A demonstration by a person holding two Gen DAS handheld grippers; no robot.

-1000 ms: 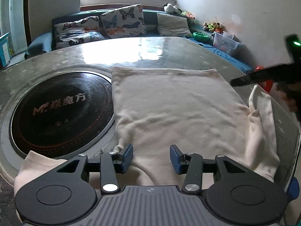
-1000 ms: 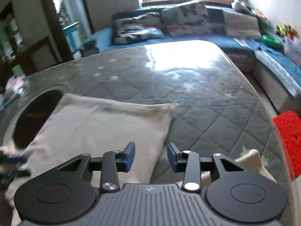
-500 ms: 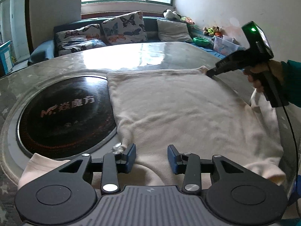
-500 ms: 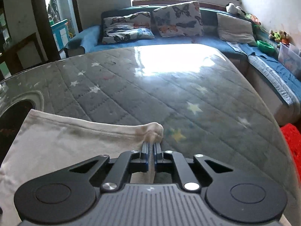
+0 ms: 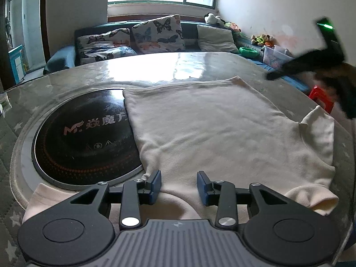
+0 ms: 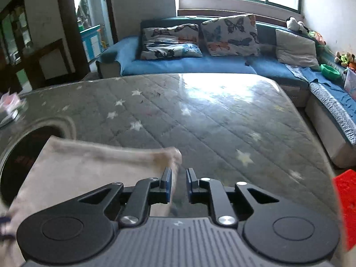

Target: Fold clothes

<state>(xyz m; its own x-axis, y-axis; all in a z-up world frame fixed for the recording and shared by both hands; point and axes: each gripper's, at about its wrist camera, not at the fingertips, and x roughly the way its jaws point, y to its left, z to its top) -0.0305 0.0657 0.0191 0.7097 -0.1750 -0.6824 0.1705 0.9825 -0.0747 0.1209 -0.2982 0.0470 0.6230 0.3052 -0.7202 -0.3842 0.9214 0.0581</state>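
cream t-shirt, one only, lies flat and unfolded on the quilted grey surface, its left edge overlapping the black induction hob set into that surface. long axis runs away from the left gripper: collar end nearest it, straight hem at the far side, one short sleeve spread to the right and another, partly hidden, at lower left. left gripper sits at the collar end, jaws apart with cloth lying beneath and between them, pads not pressing on it. right gripper is at the far right hem corner; in the right wrist view that corner lies just ahead and slightly left of the jaws, a little fabric at the left pad. its jaws are narrow and opening, with a clear gap, so no grip is judged there. the same gripper appears blurred in the left wrist view, off the cloth to the right of the corner. judged relation for the next move: the right gripper is nearer the hem, the left nearer the collar. count: two grippers, one hob, one red stool beyond the surface edge.
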